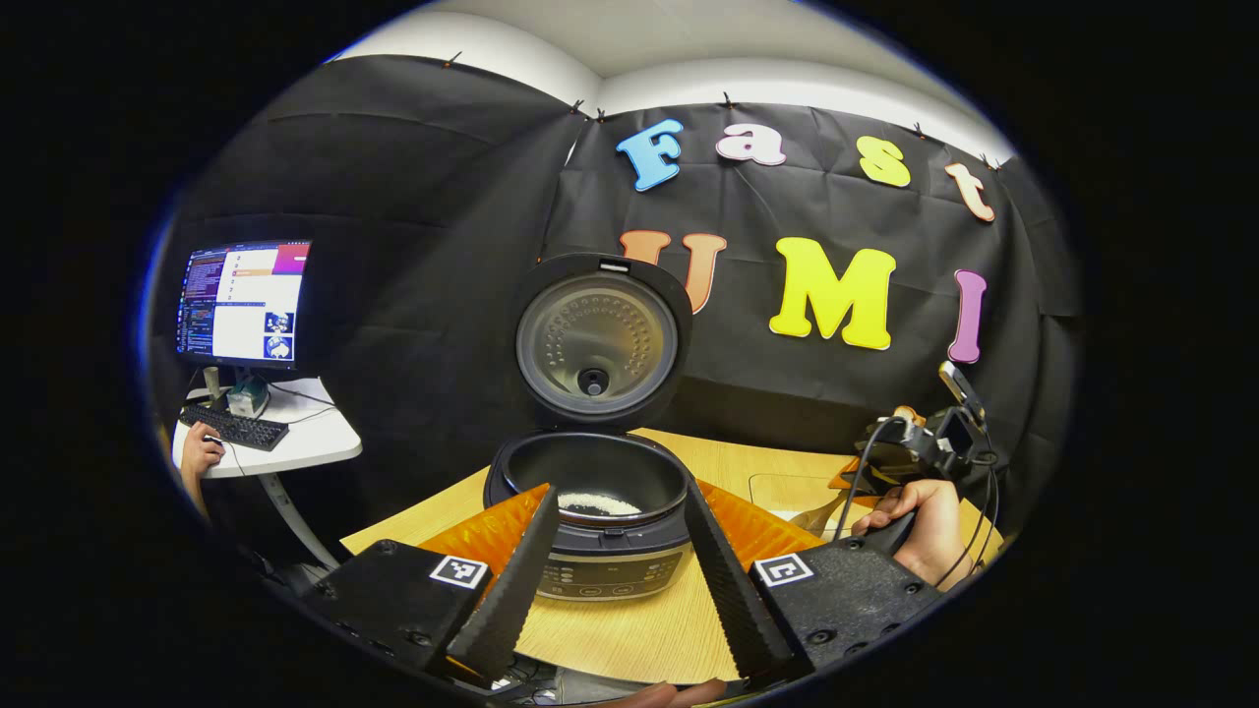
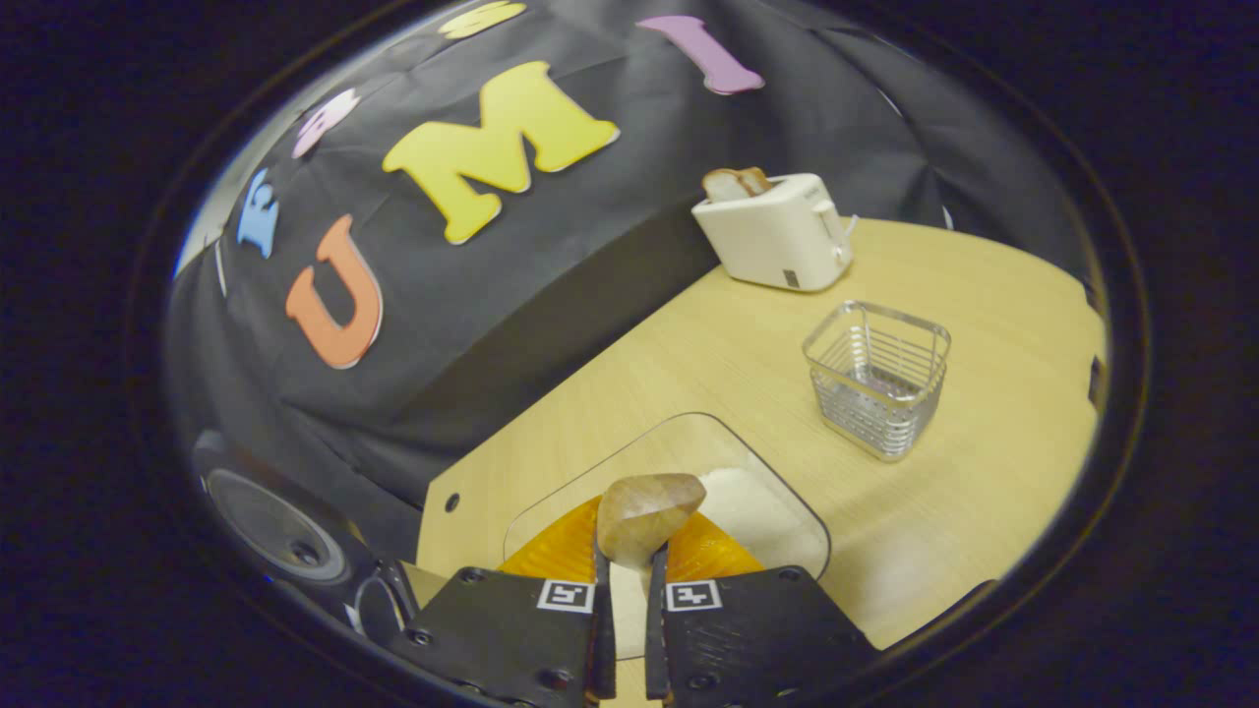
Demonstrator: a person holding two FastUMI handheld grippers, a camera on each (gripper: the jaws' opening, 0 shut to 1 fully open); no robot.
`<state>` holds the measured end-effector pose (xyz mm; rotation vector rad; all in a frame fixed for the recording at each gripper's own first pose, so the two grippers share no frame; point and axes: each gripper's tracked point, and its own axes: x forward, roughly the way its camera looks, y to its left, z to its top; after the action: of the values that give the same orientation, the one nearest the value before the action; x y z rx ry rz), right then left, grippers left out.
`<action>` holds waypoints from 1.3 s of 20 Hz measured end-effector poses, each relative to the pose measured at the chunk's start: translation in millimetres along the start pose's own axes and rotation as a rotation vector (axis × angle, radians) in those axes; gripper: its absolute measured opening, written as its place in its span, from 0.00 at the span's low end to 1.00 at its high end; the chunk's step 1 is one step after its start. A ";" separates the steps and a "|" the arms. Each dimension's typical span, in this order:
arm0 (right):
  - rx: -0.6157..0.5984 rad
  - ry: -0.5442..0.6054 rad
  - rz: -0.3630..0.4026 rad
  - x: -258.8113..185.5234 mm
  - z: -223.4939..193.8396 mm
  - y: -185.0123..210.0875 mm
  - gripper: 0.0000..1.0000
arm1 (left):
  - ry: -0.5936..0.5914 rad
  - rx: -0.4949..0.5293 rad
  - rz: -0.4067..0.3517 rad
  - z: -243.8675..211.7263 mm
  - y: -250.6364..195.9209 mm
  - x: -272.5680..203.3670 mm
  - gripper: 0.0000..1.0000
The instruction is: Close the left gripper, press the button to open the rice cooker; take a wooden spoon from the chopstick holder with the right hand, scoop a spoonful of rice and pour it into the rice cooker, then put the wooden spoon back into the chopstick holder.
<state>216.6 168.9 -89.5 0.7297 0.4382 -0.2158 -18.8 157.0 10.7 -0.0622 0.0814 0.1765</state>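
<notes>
Over rice tray [image 2: 689,442] | right gripper [image 2: 627,560] clamps wooden spoon [image 2: 644,516], bowl forward | left gripper [image 1: 615,580] wide open

- Rice cooker [image 1: 600,511]: dark, round, standing on the wooden table toward its back edge; lid [image 1: 598,339] swung fully upright, silvery inner plate facing forward; some white rice in the pot's bottom.
- Wooden spoon [image 2: 644,521]: pale bowl poking up, tilted, over the clear tray of rice [image 2: 757,511].
- Chopstick holder [image 2: 877,391]: square wire basket, upright, near the table's right edge.
</notes>
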 end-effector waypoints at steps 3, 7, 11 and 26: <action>0.009 -0.006 0.024 -3.0 -2.3 -2.4 0.12 | 0.000 0.018 -0.011 -2.0 -7.1 0.3 0.83; 0.015 0.010 0.060 -3.9 -6.6 -1.6 0.12 | 0.000 0.036 -0.020 -3.5 -13.0 -0.2 0.83; 0.127 0.030 0.087 1.4 -2.9 -9.0 0.12 | 0.001 0.025 -0.024 -3.6 -11.8 0.8 0.83; 0.585 0.149 0.204 4.7 -9.0 -2.5 0.12 | 0.014 0.001 -0.030 -6.4 -12.1 4.4 0.83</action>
<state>217.2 173.1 -99.1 1.3632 0.4416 -0.0953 -12.9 145.3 4.6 -0.0641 0.0943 0.1463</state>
